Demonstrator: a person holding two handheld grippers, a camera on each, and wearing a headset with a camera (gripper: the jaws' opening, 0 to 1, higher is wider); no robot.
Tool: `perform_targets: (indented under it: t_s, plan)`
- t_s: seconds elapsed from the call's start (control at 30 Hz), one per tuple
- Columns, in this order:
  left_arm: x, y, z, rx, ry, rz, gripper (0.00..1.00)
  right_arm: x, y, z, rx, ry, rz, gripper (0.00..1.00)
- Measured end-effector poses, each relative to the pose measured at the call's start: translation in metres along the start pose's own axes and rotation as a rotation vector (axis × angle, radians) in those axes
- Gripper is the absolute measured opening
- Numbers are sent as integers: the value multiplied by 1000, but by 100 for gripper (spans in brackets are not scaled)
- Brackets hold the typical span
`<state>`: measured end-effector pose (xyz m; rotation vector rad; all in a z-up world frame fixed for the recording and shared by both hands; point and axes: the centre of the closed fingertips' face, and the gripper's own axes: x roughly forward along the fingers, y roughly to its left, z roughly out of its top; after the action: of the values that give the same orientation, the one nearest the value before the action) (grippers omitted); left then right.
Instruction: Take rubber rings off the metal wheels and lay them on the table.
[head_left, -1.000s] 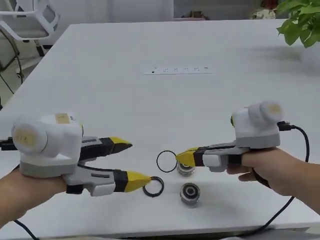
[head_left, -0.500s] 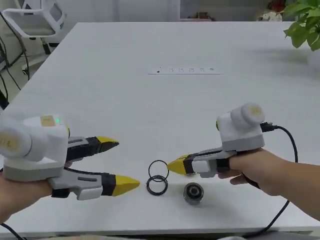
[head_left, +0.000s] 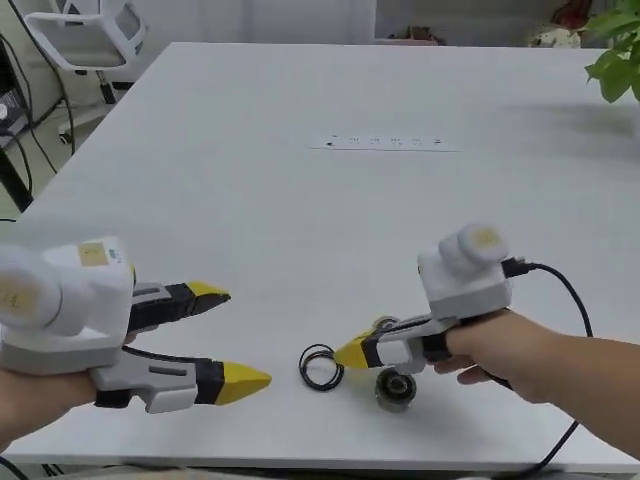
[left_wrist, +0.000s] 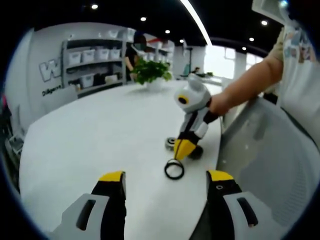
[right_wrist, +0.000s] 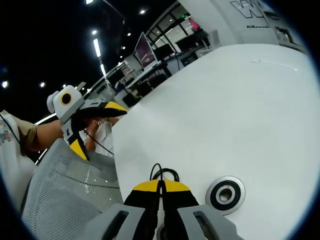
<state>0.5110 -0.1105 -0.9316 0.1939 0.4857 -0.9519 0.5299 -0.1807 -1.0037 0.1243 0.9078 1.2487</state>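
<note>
The left gripper (head_left: 230, 337) is wide open and holds nothing. Two rubber rings (head_left: 320, 367) lie on the near table (head_left: 300, 200). They look light and bendy, so pinch the thin band. The right gripper (head_left: 352, 351) is closed, tips beside them. The metal wheels (head_left: 396, 387) sit just right.

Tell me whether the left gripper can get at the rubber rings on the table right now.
Probably yes. The left gripper has open jaws pointing toward the rubber rings across bare table. The right gripper, jaws shut, sits right beside the rings and may crowd the grasp.
</note>
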Motion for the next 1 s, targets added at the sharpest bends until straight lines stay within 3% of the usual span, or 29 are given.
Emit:
perform_targets:
  t_s: [0.43, 0.63, 1.0]
  plan:
    - [1, 1, -7, 1, 22, 1, 66, 0, -12, -5, 16, 9, -52, 0]
    - [1, 0, -5, 2, 24, -4, 66, -1, -11, -3, 11, -2, -53, 6]
    - [0, -3, 3, 18, 23, -12, 66, -22, -2, 19, -20, -89, -41, 17]
